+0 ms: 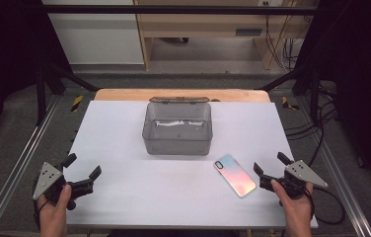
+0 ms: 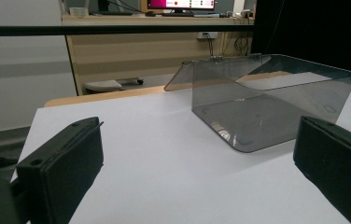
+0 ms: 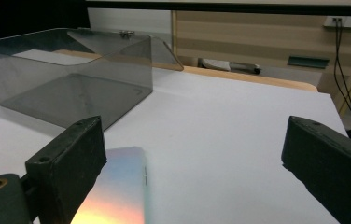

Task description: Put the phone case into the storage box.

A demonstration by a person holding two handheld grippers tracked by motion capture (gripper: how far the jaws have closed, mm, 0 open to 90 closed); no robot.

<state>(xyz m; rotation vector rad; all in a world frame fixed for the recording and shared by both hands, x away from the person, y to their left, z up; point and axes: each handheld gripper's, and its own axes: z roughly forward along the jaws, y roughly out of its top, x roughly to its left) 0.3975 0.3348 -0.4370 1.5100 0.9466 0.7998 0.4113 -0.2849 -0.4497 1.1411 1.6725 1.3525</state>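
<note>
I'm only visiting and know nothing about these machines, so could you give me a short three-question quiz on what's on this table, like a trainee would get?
1. True or false: the lid of the smoky transparent box is shut.
2. Which claw is nearer the iridescent phone case: A) left claw, B) right claw?
3. Fill in: the phone case lies on the white table, ____ the box.

Key
1. False: the lid is swung back, the box open and empty.
2. B: the case lies just beside the right claw, and both claws are open and hold nothing.
3. Outside, in front of its right corner on the person's side, not touching it.
</note>
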